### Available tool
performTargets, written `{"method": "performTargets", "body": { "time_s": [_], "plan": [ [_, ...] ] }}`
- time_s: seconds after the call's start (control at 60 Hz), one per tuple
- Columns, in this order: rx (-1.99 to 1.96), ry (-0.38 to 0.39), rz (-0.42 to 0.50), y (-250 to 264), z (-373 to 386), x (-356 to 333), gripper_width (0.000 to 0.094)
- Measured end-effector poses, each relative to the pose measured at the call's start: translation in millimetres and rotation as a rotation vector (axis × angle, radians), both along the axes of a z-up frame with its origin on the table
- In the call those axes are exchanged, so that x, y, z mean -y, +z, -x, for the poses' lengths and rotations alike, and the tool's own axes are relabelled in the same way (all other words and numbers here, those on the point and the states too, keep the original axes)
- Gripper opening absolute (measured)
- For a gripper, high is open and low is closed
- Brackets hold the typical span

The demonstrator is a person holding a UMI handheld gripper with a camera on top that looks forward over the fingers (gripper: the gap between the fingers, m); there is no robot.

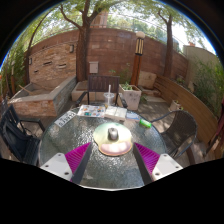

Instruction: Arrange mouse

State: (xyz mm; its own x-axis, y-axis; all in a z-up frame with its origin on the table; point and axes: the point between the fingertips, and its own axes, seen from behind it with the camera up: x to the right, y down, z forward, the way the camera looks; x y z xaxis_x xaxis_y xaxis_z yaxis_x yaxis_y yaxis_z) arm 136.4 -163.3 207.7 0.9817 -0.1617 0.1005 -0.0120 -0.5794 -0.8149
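The two fingers (pixel 112 160) stand spread — one mouse (pixel 112 134) rests on one round pad (pixel 113 146) between them, untouched, on the glass bench (pixel 60 145).

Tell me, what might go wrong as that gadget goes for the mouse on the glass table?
The mouse lies between the open gripper fingers, not yet pinched. Its rounded shell could squirt out as the pads close. The round glass table looks smooth, so a nudge might slide the mouse forward. Objects just beyond it, such as the green item, could get bumped.
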Motion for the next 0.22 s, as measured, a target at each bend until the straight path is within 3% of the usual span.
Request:
{"method": "performTargets", "body": {
  "time_s": [0.217],
  "plan": [
    [-0.002, -0.014, 0.006, 11.6, 16.9, 40.3, 0.0859]
  ]
}}
